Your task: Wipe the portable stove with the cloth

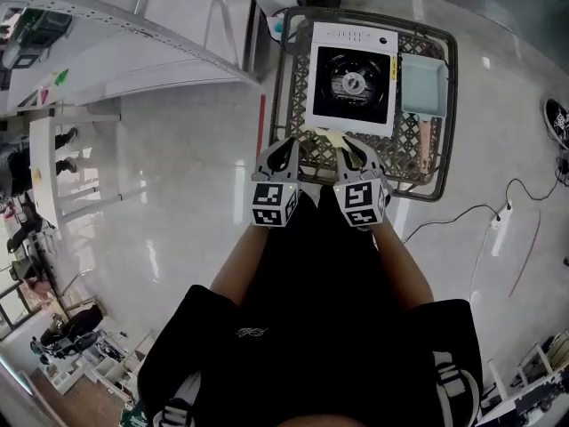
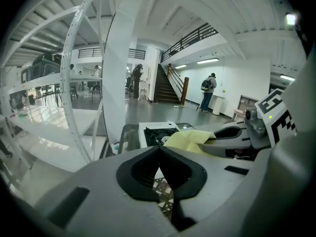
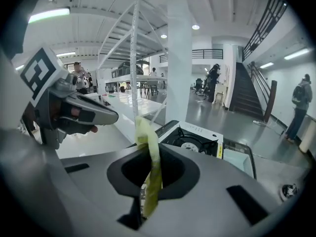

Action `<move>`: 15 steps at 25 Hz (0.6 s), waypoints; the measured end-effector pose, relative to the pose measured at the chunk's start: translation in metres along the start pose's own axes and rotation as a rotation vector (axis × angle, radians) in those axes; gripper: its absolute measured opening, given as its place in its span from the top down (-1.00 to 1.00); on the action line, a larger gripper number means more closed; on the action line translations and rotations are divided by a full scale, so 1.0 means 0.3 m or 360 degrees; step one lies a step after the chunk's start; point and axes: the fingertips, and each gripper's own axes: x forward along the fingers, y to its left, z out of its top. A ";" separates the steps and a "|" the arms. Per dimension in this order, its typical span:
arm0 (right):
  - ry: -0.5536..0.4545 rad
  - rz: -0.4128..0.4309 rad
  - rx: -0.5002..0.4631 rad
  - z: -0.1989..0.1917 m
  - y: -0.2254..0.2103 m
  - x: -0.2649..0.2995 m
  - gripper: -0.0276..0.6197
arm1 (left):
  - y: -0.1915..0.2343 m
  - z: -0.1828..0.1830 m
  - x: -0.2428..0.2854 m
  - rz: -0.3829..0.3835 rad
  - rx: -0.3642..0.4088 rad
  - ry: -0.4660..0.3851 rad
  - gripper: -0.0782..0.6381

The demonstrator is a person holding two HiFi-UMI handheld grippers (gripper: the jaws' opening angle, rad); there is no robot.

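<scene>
Nearest the head camera is the person's dark shirt (image 1: pixel 311 327), and just beyond it both grippers are held side by side, short of the stove's near edge. The right gripper (image 3: pixel 148 154) pinches the yellow cloth (image 3: pixel 149 147) by one edge. In its own view the cloth shows as a thin strip standing up out of the jaws and trailing below them, so it looks light, limp and easy to bunch. An edge pinch like this will probably drag a loose flap, so a grip on a folded wad would likely press better on the stove. The left gripper (image 2: pixel 159 149) has its jaws pressed together on nothing. Only its view shows the cloth as a broad sheet drooping over the right gripper's nose. Beyond the grippers, the portable stove (image 1: pixel 353 78) sits flat on the lattice tabletop (image 1: pixel 293 105), white-bodied with a black burner well, untouched by the cloth. Only the head view shows its whole outline and the pale blue tray (image 1: pixel 422 83) just beside its right edge.
</scene>
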 end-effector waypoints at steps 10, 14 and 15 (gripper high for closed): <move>0.0209 0.0162 0.0087 -0.123 0.061 0.256 0.86 | 0.125 -0.099 0.059 0.0058 -0.0091 0.0142 0.74; 0.0301 0.0150 0.0122 -0.171 0.087 0.345 0.86 | 0.164 -0.136 0.110 0.0009 -0.0087 0.0224 0.74; 0.0315 0.0141 0.0135 -0.182 0.089 0.363 0.86 | 0.170 -0.138 0.125 -0.0004 -0.0075 0.0232 0.74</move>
